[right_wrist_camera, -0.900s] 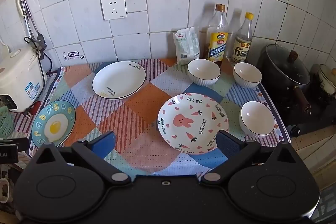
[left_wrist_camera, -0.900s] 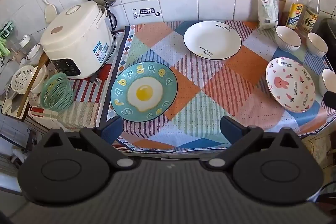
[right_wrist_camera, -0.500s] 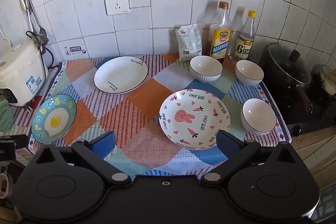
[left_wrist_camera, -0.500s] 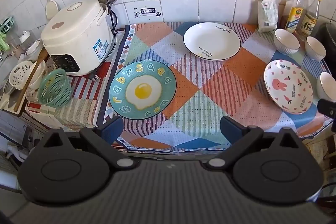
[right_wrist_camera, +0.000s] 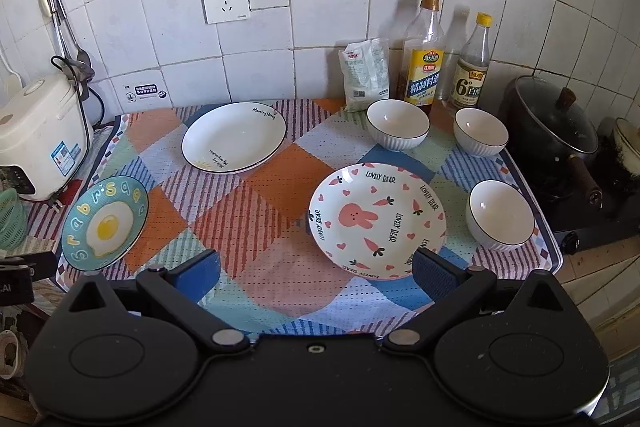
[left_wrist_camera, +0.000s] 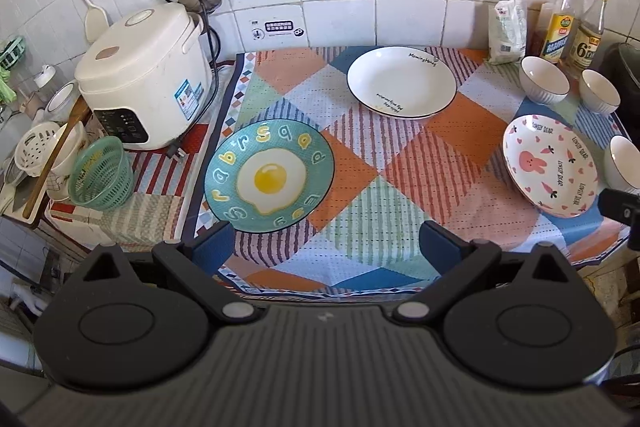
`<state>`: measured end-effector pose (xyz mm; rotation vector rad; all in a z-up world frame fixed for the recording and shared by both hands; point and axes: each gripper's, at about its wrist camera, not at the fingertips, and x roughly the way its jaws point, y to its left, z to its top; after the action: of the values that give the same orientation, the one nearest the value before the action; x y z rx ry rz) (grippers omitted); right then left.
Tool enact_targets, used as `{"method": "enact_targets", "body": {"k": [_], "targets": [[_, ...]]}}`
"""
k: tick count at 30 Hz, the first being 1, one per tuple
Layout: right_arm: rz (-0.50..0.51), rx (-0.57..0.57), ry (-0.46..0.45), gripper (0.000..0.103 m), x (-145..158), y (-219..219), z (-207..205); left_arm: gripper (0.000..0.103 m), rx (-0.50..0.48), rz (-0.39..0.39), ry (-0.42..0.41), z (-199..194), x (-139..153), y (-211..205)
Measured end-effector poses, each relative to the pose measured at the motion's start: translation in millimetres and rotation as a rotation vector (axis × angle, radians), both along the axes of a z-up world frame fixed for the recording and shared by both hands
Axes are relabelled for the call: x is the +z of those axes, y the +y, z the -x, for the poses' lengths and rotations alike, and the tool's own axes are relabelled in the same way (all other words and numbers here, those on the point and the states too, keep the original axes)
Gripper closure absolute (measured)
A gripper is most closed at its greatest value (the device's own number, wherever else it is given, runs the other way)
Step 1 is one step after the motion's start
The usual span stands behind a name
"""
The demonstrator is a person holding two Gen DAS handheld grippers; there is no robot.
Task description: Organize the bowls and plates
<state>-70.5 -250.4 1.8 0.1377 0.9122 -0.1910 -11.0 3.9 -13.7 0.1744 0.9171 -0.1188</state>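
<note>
At the far left of the left wrist view stands a smooth, rounded white rice cooker (left_wrist_camera: 144, 75), with a green plastic basket (left_wrist_camera: 102, 173) full of little holes tipped on its side below it. The bench is covered by a bumpy woven cloth (left_wrist_camera: 360, 211) with checks and stripes. On it, left of the middle, lies the round teal plate (left_wrist_camera: 269, 175) with a fried egg and letters painted on it. Up and to the right is the shiny plain white plate (left_wrist_camera: 401, 81) with a thin dark rim. At the right edge lies the pink rabbit plate (left_wrist_camera: 550, 165), dotted with hearts and carrots.

The left gripper (left_wrist_camera: 326, 247) sits low in the frame with its blue jaws spread wide, holding nothing.

The right wrist view shows all three small white bowls: a ribbed back bowl (right_wrist_camera: 398, 124), a second back bowl (right_wrist_camera: 480, 132), and a near bowl (right_wrist_camera: 501, 215) to the right of the rabbit plate. Behind them stand a soft white packet (right_wrist_camera: 366, 75) and two clear bottles (right_wrist_camera: 424, 59). Only this view shows the whole dark pot (right_wrist_camera: 558, 135) with a glass lid at the far right.

The right gripper (right_wrist_camera: 316, 267) is low too, jaws wide apart and holding nothing, with its right jaw just over the rabbit plate's near rim.
</note>
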Motion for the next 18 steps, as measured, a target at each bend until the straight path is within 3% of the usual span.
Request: {"method": "enact_targets", "body": {"k": [6, 18], "targets": [[0.000, -0.002, -0.002, 0.000, -3, 4, 2, 0.003, -0.037, -0.002, -0.018, 3, -8, -1], [0.012, -0.020, 0.009, 0.000, -9, 1, 6, 0.004, -0.012, -0.007, -0.015, 6, -13, 1]]}}
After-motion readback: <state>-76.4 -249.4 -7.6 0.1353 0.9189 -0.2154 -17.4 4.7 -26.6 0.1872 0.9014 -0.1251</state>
